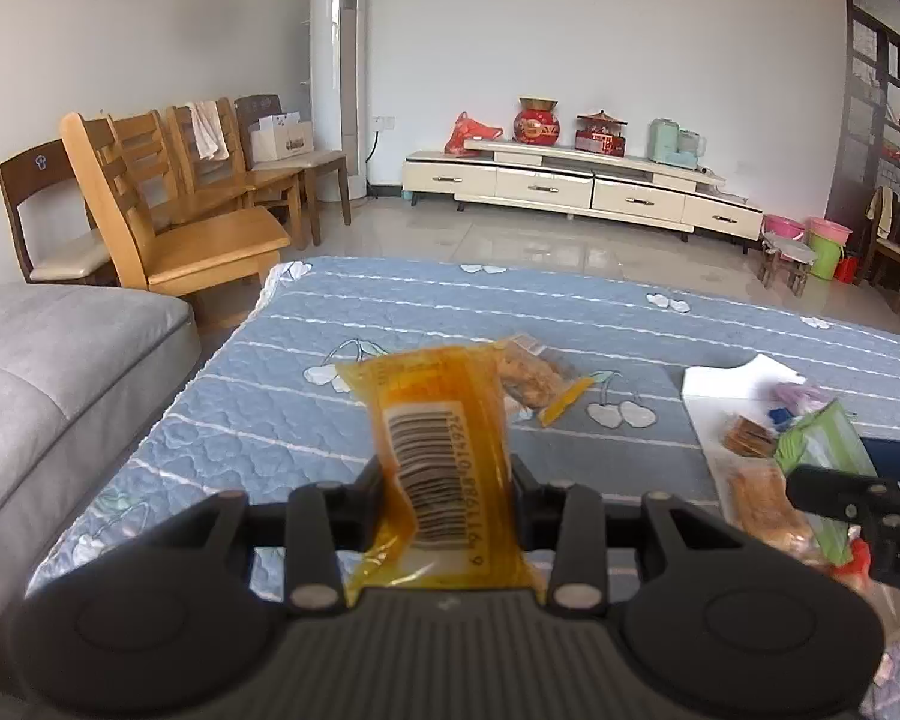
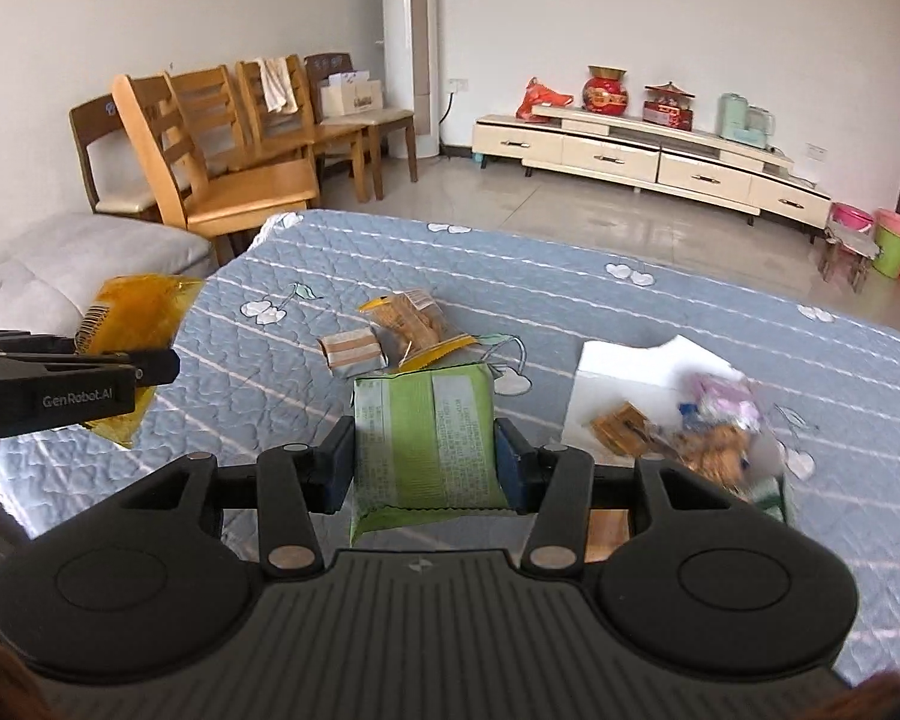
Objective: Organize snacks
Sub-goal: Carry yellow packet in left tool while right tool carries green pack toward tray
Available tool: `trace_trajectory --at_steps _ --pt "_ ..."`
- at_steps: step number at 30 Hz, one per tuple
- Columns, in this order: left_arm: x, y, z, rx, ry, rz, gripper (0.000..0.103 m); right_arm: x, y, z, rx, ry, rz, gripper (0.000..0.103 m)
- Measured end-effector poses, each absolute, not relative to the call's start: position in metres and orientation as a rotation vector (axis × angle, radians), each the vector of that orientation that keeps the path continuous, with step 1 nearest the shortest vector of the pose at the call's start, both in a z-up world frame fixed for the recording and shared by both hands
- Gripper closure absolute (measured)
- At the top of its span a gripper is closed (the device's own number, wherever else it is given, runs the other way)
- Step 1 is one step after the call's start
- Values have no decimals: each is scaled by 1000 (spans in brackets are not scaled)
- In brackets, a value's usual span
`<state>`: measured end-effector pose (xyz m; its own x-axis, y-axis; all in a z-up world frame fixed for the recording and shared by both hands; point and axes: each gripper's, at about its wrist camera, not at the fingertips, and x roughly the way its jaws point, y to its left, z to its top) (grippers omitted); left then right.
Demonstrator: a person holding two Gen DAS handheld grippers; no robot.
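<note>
Nearest to me, my left tongs [image 1: 447,492] are clamped on an orange snack packet [image 1: 444,456], barcode side facing the camera, the packet standing up between the pads and lifted clear of the tabletop [image 1: 258,396]. In the right wrist view the same packet hangs out over the tabletop's left edge.

My right tongs [image 2: 426,462] are closed on a green snack packet [image 2: 426,438], its printed back toward the camera; both pads press its sides, and it is held up off the quilted blue cover.

Just beyond the green packet, toward the middle of the tabletop, a small silver-wrapped bar [image 2: 354,351] lies flat, and touching it on the right is a clear packet with yellow ends [image 2: 414,324] full of pale biscuits.

Toward the right edge sits a white tray [image 2: 618,372] holding a mixed heap: brown wrapped pieces [image 2: 621,426], a clear bag of biscuits [image 2: 714,447] and something pink and white, too blurred for me to tell what.

Off the left edge there is a grey sofa [image 1: 42,372]. Past the far left corner stand wooden chairs [image 1: 168,222] in a row. Farther back, against the wall, I see a tall white air conditioner [image 1: 337,78] and a low cream cabinet [image 1: 582,186] with a red jar [image 1: 537,123] on top.
</note>
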<state>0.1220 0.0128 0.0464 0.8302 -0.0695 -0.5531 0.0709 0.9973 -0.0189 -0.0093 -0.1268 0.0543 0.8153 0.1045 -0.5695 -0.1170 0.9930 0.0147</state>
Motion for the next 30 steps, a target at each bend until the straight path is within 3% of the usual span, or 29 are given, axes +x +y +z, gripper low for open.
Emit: trace_trajectory --at_steps 30 --pt "45 -35 69 40 509 -184 65 -105 -162 71 10 515 5 44"
